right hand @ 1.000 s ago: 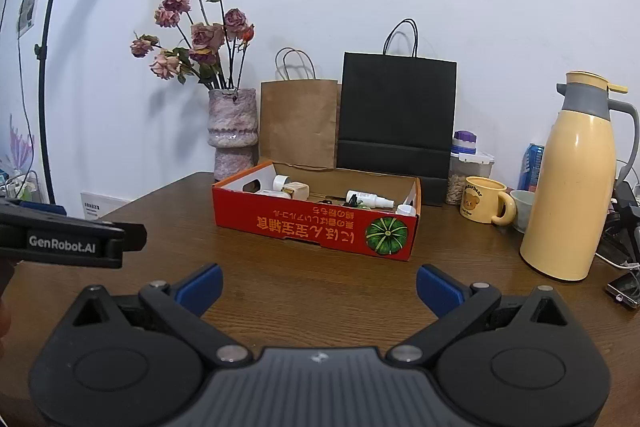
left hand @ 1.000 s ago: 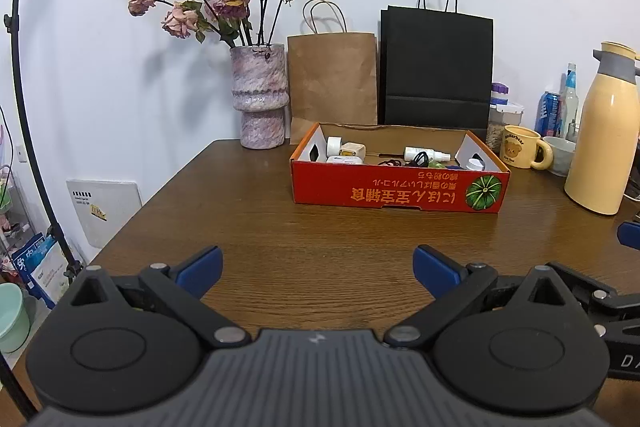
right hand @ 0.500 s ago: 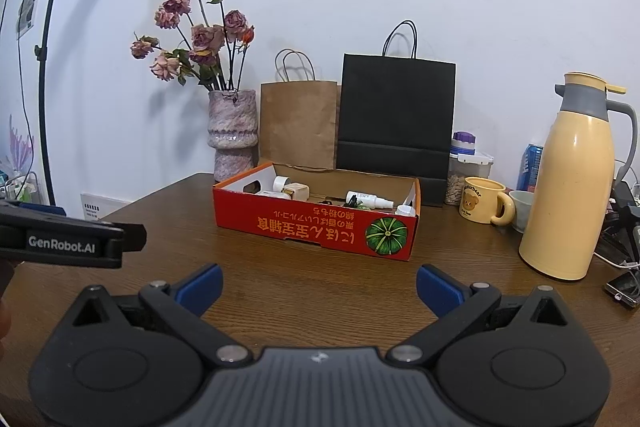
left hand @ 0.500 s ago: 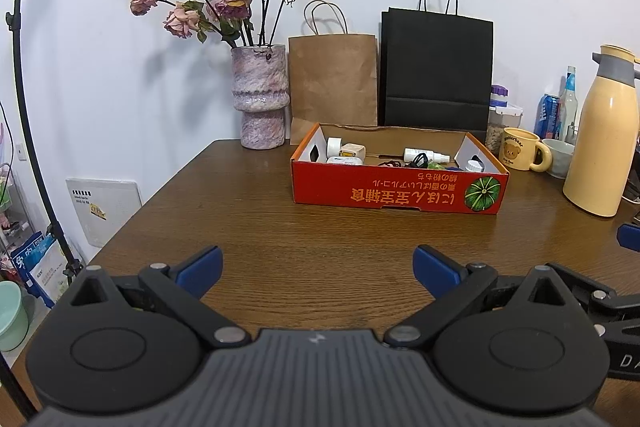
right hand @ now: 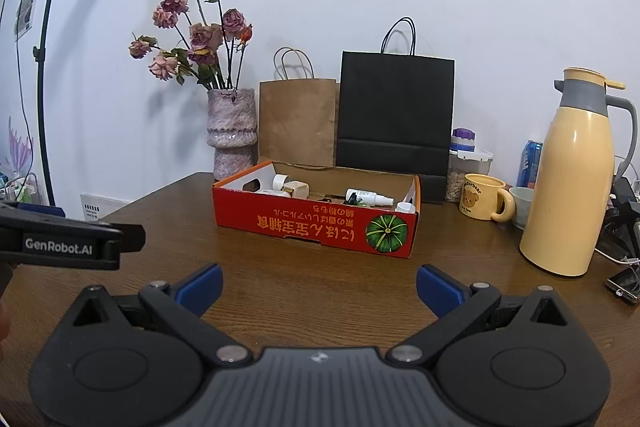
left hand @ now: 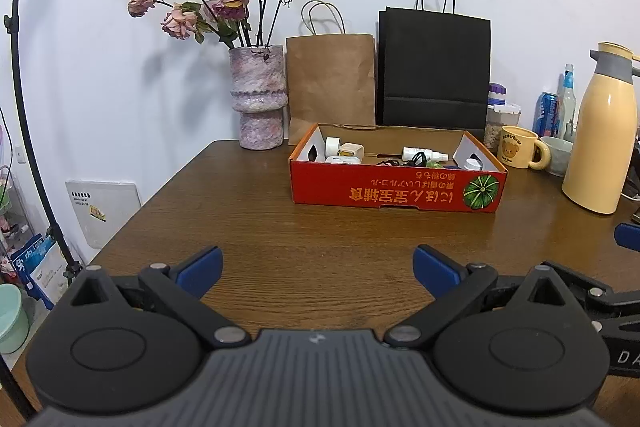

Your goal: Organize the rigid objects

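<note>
A red cardboard box (left hand: 396, 187) with a pumpkin print stands on the brown wooden table (left hand: 260, 235), also in the right wrist view (right hand: 316, 223). It holds several small items, among them a white spray bottle (left hand: 424, 154) and a beige charger (left hand: 352, 150). My left gripper (left hand: 318, 269) is open and empty, low over the table in front of the box. My right gripper (right hand: 320, 285) is open and empty, also in front of the box. The left gripper's body (right hand: 60, 245) shows at the left of the right wrist view.
A vase of dried roses (left hand: 260, 103), a brown paper bag (left hand: 332, 83) and a black bag (left hand: 434, 71) stand behind the box. A yellow mug (right hand: 484, 201), a cream thermos (right hand: 572, 187), cans and jars are at the right. A light stand (left hand: 24, 107) rises at the left.
Both views have shifted very slightly; the grippers stay open and nothing on the table has moved.
</note>
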### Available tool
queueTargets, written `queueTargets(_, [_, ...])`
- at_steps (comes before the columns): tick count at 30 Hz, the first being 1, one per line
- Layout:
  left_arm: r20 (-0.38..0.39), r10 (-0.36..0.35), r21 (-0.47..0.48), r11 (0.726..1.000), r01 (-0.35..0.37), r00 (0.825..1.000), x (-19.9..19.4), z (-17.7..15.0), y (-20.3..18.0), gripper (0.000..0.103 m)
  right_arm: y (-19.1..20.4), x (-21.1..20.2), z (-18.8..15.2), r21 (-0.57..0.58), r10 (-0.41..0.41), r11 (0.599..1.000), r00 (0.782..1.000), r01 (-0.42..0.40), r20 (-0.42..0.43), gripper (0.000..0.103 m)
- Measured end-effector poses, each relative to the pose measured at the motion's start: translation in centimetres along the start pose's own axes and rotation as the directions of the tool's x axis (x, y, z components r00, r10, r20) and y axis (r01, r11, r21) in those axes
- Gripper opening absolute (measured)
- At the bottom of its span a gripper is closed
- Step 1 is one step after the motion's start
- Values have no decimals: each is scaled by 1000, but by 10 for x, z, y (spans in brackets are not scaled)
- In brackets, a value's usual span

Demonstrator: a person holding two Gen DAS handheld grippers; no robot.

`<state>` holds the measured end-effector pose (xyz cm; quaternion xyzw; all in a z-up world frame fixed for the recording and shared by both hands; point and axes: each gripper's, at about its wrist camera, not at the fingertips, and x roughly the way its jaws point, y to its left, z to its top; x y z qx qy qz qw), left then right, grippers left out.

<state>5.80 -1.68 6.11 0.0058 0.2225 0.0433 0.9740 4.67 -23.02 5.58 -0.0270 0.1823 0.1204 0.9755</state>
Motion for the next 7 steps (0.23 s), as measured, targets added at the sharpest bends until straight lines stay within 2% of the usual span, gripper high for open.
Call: queueTargets(7, [-5, -2, 0, 1000, 2, 1000, 2, 0, -1, 103, -1, 4, -2, 6, -2, 1000, 1000, 2, -10, 103])
